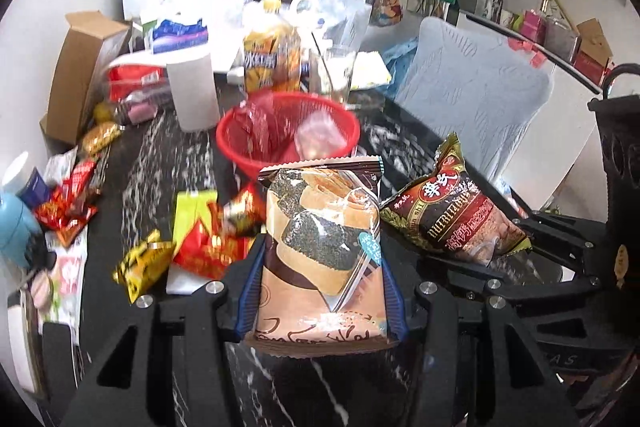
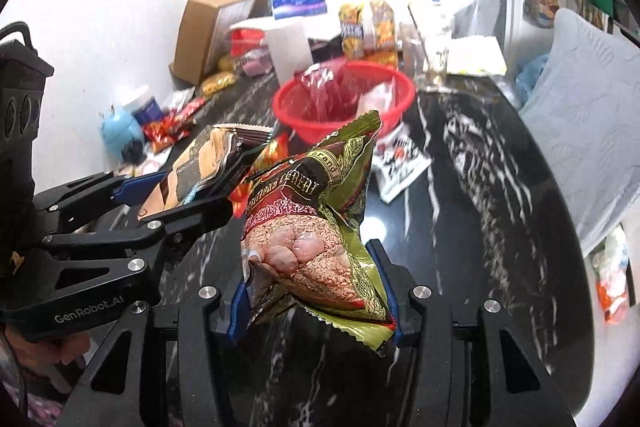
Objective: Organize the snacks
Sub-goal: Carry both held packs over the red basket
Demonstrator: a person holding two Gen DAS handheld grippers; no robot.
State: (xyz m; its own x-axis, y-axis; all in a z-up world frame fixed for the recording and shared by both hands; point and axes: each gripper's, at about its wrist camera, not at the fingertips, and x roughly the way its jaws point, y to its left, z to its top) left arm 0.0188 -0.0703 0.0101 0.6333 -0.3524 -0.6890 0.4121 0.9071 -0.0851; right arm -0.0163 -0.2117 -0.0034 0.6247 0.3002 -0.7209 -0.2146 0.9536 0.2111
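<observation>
You have a packet in each tool. Your left gripper (image 1: 320,291) is clenched on the brown plastic biscuit packet with the sesame-roll picture (image 1: 324,251), its blue pads pressing both long edges low down. Your right gripper (image 2: 316,291) grips the green-and-maroon foil cereal packet (image 2: 316,239) by its crumpled lower end, so most of that bag stands free above the pads.

The round red plastic mesh basket (image 1: 240,143) sits farther along the black marble-patterned table (image 1: 168,163), dead ahead of both tools, with clear-wrapped items already in it. I judge it the likely place for both packets.

Carry both forward at a level above the rim, and keep the tools side by side, not crossing. The cereal bag looks the less secure hold, so move it smoothly. Release one packet at a time, over the basket's middle, low enough that it does not bounce out. Mind the clear drinking glass (image 1: 334,75) and white paper roll (image 1: 194,91) just behind the basket.
</observation>
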